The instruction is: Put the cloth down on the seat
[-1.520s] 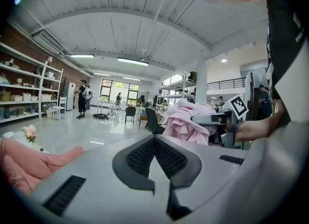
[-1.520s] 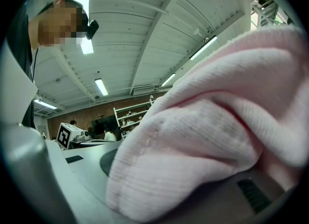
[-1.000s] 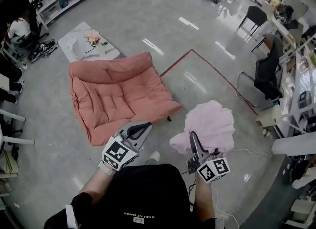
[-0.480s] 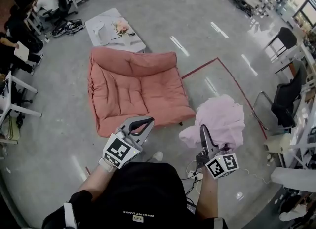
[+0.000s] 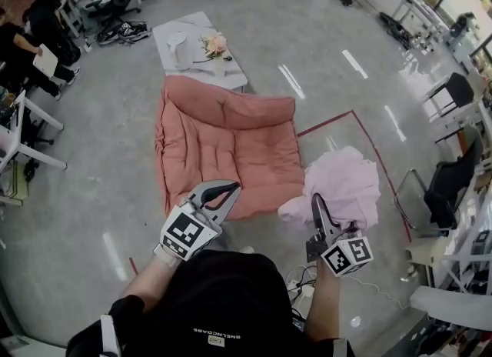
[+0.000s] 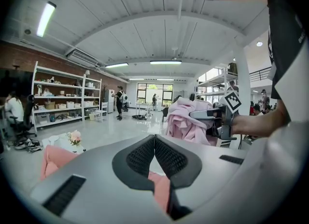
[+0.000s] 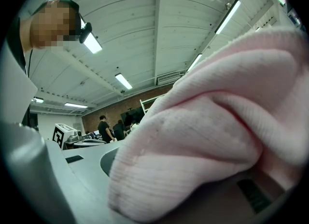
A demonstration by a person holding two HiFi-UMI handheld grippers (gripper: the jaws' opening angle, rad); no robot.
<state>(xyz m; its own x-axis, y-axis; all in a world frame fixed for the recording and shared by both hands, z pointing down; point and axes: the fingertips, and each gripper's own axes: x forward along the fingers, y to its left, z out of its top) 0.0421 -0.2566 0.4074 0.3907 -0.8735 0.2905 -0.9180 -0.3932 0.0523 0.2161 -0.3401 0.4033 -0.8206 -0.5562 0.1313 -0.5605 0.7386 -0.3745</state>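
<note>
A bundled pale pink cloth (image 5: 343,186) is held up in the air by my right gripper (image 5: 317,208), whose jaws are shut on its lower folds. In the right gripper view the cloth (image 7: 212,141) fills most of the picture and hides the fingertips. The seat, a salmon-pink cushioned floor chair (image 5: 231,144), lies on the floor ahead and to the left of the cloth. My left gripper (image 5: 221,190) hovers over the seat's near edge, its jaws shut with nothing between them (image 6: 154,143). The cloth (image 6: 186,119) also shows in the left gripper view at the right.
A low white table (image 5: 198,46) with flowers stands just beyond the seat. Red tape (image 5: 361,128) marks the floor right of the seat. Black chairs (image 5: 446,194) and desks line the right side; people sit at the far left (image 5: 31,40). Cables (image 5: 307,282) lie by my feet.
The view has swung left and forward, so the seat now lies nearly straight ahead and closer. Both grippers keep their pose, and the cloth stays in the right one.
</note>
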